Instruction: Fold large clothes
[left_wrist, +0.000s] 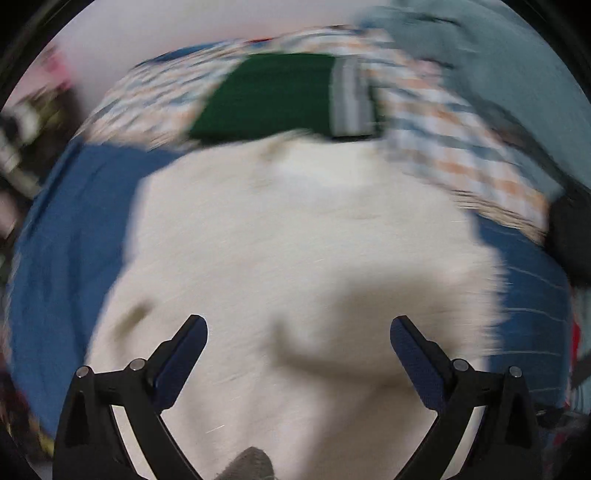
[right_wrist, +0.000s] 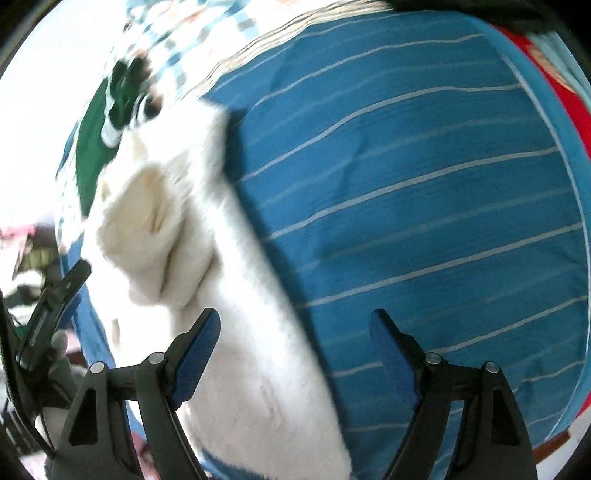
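A large white fleecy garment (left_wrist: 295, 258) lies spread on a blue striped bedsheet (left_wrist: 70, 236). My left gripper (left_wrist: 298, 325) is open, its jaws wide apart just above the garment's near part, holding nothing. In the right wrist view the same garment (right_wrist: 236, 295) runs as a folded white strip along the left of the blue sheet (right_wrist: 424, 206). My right gripper (right_wrist: 295, 321) is open and empty over the garment's right edge. The left gripper's black frame (right_wrist: 51, 299) shows at the far left of that view. Both views are blurred.
A folded dark green garment (left_wrist: 266, 96) with a grey band lies beyond the white one, on a checked cloth (left_wrist: 454, 140). A grey-teal cloth (left_wrist: 491, 62) is heaped at the back right. Red fabric (right_wrist: 554, 96) borders the sheet's right edge. Clutter sits at the left.
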